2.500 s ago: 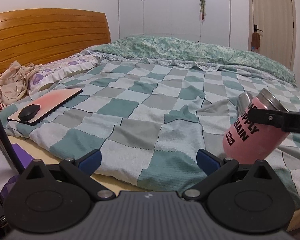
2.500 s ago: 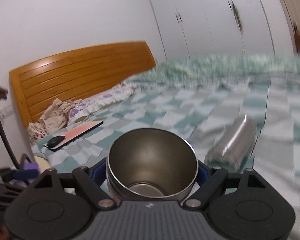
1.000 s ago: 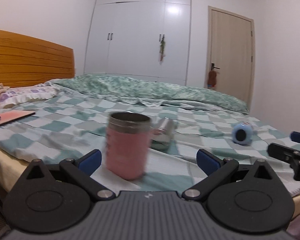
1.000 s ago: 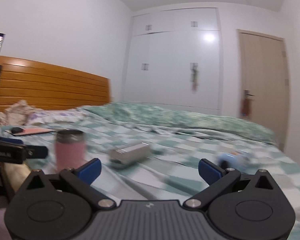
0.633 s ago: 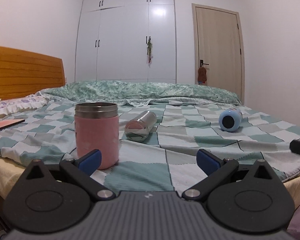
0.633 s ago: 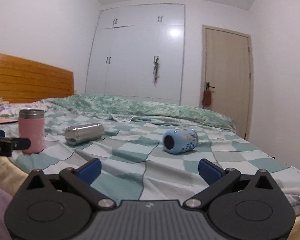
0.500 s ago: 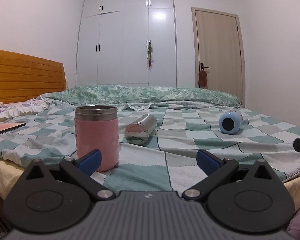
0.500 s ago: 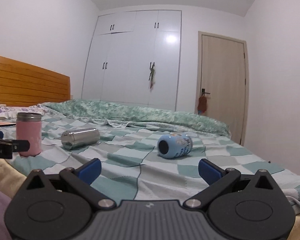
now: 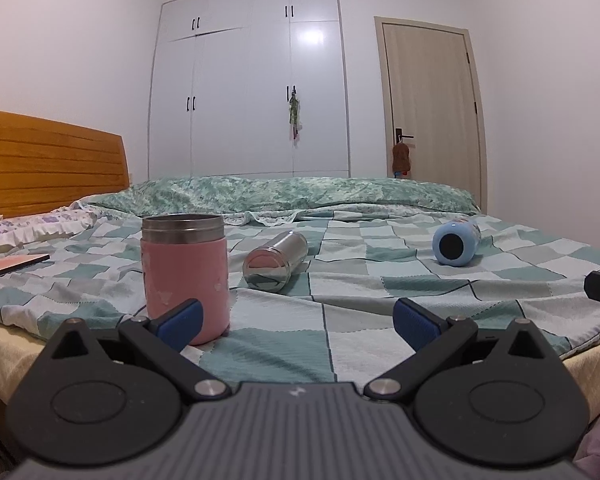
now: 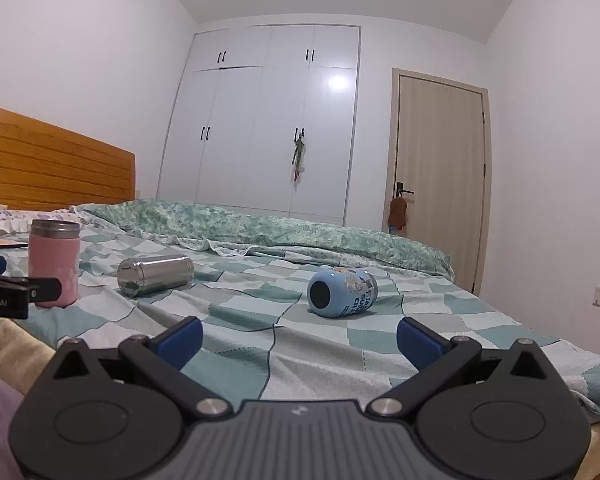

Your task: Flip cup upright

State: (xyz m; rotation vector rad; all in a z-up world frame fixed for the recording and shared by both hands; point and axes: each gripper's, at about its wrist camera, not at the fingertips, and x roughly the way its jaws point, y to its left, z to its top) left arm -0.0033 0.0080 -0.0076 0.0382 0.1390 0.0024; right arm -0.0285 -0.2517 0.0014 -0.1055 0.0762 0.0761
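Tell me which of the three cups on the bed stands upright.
The pink cup, open steel rim up. The silver cup and blue cup lie on their sides.

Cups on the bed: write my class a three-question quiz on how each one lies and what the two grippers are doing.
1. True or false: the pink cup stands upright on the bed.
2. Multiple choice: which cups lie on their sides? A) the steel cup only B) the blue cup only C) both
3. Fill in: the left gripper and the right gripper are both ____ and hold nothing.

Key: 1 true; 2 C; 3 open
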